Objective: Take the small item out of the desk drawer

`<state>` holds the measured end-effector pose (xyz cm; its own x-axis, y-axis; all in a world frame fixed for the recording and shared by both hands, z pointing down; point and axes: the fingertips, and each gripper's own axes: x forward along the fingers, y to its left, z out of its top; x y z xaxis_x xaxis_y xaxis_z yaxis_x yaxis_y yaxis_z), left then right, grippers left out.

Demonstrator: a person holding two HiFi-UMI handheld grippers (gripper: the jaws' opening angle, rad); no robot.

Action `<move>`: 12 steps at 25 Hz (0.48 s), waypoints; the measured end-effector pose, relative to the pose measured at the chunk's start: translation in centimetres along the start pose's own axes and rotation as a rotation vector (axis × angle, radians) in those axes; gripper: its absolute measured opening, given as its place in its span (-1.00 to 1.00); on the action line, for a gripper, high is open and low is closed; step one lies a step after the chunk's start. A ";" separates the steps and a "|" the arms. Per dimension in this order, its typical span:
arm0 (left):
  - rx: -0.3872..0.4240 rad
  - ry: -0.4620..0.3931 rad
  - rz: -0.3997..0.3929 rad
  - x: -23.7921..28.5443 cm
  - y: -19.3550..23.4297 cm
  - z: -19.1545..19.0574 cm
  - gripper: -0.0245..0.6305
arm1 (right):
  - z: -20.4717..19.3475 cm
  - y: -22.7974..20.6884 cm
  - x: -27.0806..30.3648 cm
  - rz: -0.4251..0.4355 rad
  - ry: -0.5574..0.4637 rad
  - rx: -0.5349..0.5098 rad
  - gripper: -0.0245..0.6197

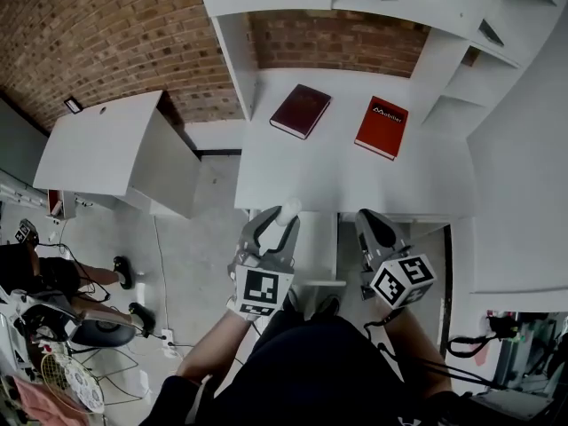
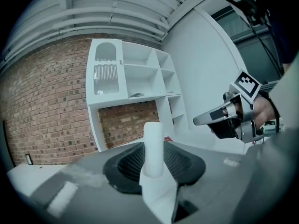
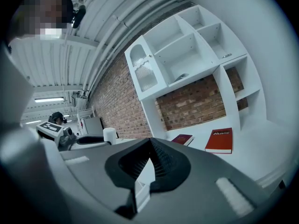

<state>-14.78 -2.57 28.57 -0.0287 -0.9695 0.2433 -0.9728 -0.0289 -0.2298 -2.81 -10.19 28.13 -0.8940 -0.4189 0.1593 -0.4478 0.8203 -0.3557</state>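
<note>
My left gripper (image 1: 275, 223) hangs just in front of the white desk's (image 1: 355, 180) front edge, shut on a small white cylinder (image 1: 288, 209) that stands up between its jaws. The left gripper view shows the same cylinder (image 2: 153, 146) upright against the ribbed pads. My right gripper (image 1: 371, 226) is beside it to the right, with its jaws together and nothing in them. Between the two grippers a white drawer panel (image 1: 321, 251) juts out below the desk edge; its inside is hidden.
A dark red book (image 1: 300, 111) and a bright red book (image 1: 382, 127) lie on the desk. White shelves (image 1: 484, 56) rise at the back right, and a low white cabinet (image 1: 115, 145) stands to the left. Cables and a chair base (image 1: 98, 322) crowd the floor at the left.
</note>
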 end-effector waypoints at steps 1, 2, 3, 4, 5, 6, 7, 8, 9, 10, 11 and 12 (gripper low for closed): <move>-0.002 -0.005 0.003 0.0 0.2 0.2 -0.51 | 0.3 0.2 0.1 0.002 -0.002 -0.008 -0.91; -0.005 -0.009 0.005 0.0 0.3 0.3 -0.51 | 0.7 0.4 0.2 0.005 -0.004 -0.016 -0.91; -0.011 -0.012 0.007 0.1 0.4 0.5 -0.51 | 1.1 0.5 0.2 0.008 -0.007 -0.026 -0.91; -0.018 -0.017 0.009 0.1 0.5 0.7 -0.51 | 1.4 0.7 0.2 0.010 -0.011 -0.033 -0.91; -0.026 -0.023 0.010 0.1 0.7 0.9 -0.51 | 1.8 0.8 0.3 0.013 -0.018 -0.038 -0.91; -0.035 -0.031 0.010 0.1 0.9 1.2 -0.51 | 2.3 1.0 0.4 0.014 -0.027 -0.043 -0.91; -0.043 -0.040 0.011 0.2 1.1 1.5 -0.51 | 2.7 1.1 0.5 0.015 -0.038 -0.050 -0.91; -0.050 -0.049 0.011 0.2 1.4 1.8 -0.51 | 3.2 1.3 0.6 0.015 -0.049 -0.059 -0.91; -0.056 -0.058 0.010 0.3 1.6 2.2 -0.51 | 3.7 1.3 0.7 0.013 -0.060 -0.072 -0.91; -0.062 -0.066 0.010 0.3 1.8 2.5 -0.51 | 4.1 1.3 0.7 0.010 -0.069 -0.088 -0.91; -0.066 -0.073 0.008 0.3 2.0 2.9 -0.51 | 4.5 1.3 0.8 0.005 -0.078 -0.105 -0.91; -0.070 -0.081 0.006 0.3 2.1 3.3 -0.51 | 4.9 1.2 0.7 -0.002 -0.085 -0.120 -0.91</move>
<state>-16.05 -3.75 25.09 -0.0188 -0.9863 0.1641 -0.9864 -0.0085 -0.1640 -3.93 -11.43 23.34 -0.8905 -0.4480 0.0797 -0.4533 0.8579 -0.2420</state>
